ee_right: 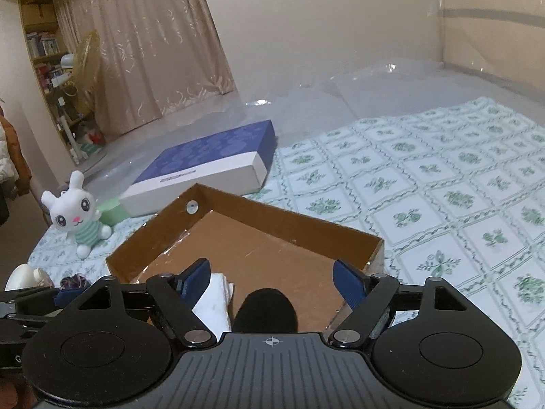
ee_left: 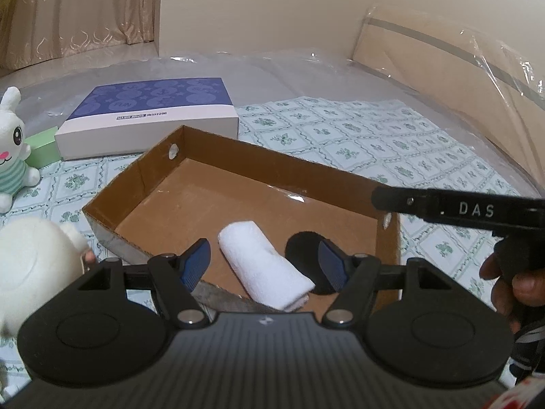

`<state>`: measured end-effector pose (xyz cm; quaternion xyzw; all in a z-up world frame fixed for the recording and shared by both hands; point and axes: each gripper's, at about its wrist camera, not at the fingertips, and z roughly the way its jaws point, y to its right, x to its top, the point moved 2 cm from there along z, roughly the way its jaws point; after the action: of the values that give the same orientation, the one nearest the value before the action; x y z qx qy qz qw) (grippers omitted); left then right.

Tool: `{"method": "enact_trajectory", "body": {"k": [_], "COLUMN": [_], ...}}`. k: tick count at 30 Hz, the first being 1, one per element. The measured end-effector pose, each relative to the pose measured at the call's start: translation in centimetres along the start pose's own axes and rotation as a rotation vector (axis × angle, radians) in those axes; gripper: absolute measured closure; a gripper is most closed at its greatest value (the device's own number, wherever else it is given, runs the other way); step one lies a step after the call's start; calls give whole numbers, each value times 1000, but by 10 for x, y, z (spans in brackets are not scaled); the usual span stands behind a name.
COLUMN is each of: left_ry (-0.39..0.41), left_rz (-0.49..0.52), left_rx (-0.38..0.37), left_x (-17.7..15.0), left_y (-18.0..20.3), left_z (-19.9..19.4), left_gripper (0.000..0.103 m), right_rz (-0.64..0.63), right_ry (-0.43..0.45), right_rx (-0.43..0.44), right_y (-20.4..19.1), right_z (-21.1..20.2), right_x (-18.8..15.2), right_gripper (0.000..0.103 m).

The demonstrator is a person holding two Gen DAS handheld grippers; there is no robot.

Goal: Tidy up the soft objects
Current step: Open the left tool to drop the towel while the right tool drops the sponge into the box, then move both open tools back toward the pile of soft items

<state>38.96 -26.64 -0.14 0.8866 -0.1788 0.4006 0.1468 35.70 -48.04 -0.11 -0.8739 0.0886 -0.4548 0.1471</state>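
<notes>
A shallow cardboard box point(ee_left: 238, 160) point(ee_right: 293, 221) lies on the bed. Inside it near the front lie a rolled white towel point(ee_left: 264, 269) point(ee_right: 213, 303) and a round black soft object point(ee_left: 305, 245) point(ee_right: 265, 310). My left gripper point(ee_left: 264, 264) is open, its fingers on either side of the towel above the box's front edge. My right gripper point(ee_right: 272, 279) is open and empty, above the black object. A white bunny plush point(ee_left: 10, 150) point(ee_right: 78, 211) sits left of the box. A large white plush point(ee_left: 30, 266) lies at the left front.
A blue and white flat box point(ee_left: 153, 116) point(ee_right: 204, 163) and a green box point(ee_left: 42, 150) point(ee_right: 110, 211) lie behind the cardboard box. The bed has a green-patterned sheet point(ee_right: 442, 187). Clear plastic covers the far mattress point(ee_left: 289, 68). The right gripper's body point(ee_left: 460, 209) crosses the left wrist view.
</notes>
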Motion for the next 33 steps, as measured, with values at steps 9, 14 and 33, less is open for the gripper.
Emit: {"method": "enact_trajectory", "body": {"k": [9, 14, 33], "left_ry": [25, 51, 115], "left_rz": [-5, -11, -137], "left_rx": [-58, -68, 63], "left_x": [-22, -41, -148], "left_y": [18, 29, -7], "left_z": [-43, -80, -228], "left_gripper": [36, 36, 36], "right_rz": [-60, -73, -192], "right_ry": [64, 87, 84], "right_rx": [-50, -62, 39], "right_y": [-20, -34, -139], "right_z": [-56, -94, -182], "right_x": [-10, -27, -129], "right_gripper": [24, 24, 24]}}
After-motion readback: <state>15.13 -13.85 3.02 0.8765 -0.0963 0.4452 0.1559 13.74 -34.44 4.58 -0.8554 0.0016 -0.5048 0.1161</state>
